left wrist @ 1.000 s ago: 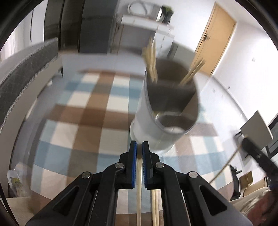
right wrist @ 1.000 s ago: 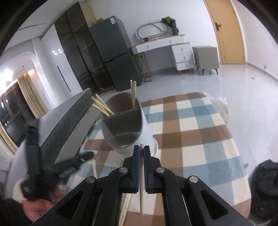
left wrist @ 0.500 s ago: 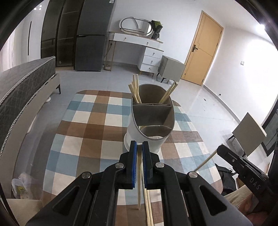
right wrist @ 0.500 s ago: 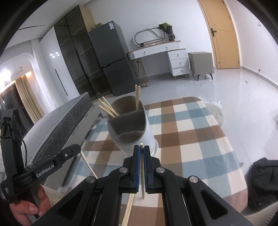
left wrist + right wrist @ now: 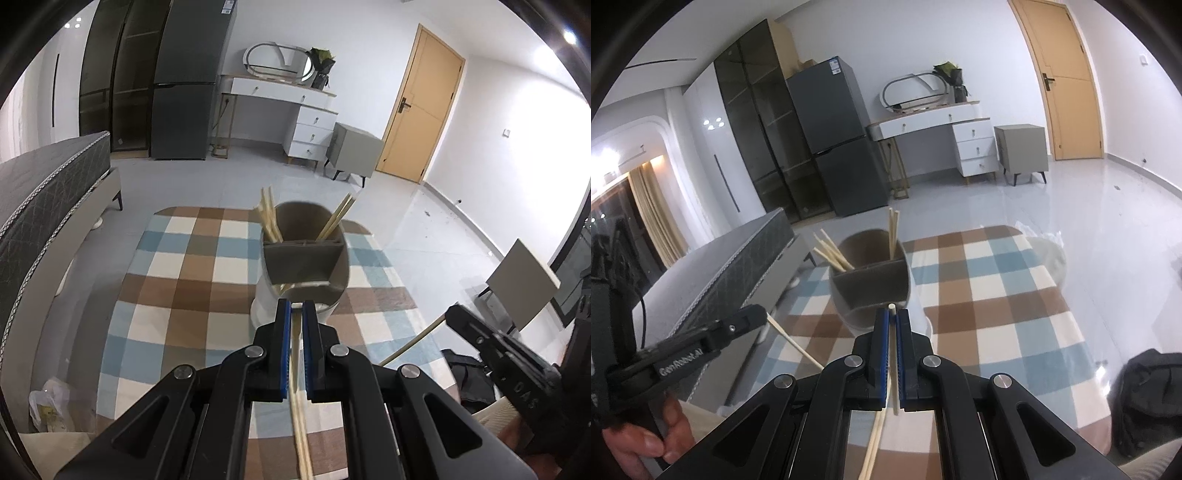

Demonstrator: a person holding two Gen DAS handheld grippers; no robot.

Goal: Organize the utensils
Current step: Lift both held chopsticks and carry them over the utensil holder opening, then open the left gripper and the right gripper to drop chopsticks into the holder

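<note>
Wooden chopstick point(image 5: 293, 334) clamped in left gripper point(image 5: 296, 314), another in right gripper point(image 5: 893, 325); next, drop both into holder point(image 5: 304, 258), frame centre.

Both wrist views toward utensil holder point(image 5: 303, 258)

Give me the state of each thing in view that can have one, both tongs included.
Left tongs: shut on a chopstick.
Right tongs: shut on another chopstick.
Utensil holder: upright on the checked cloth; chopsticks leaning in its far compartment.
Loose chopsticks: lying on the cloth below the tongs.
Door: closed.
Dresser drawers: closed.
</note>
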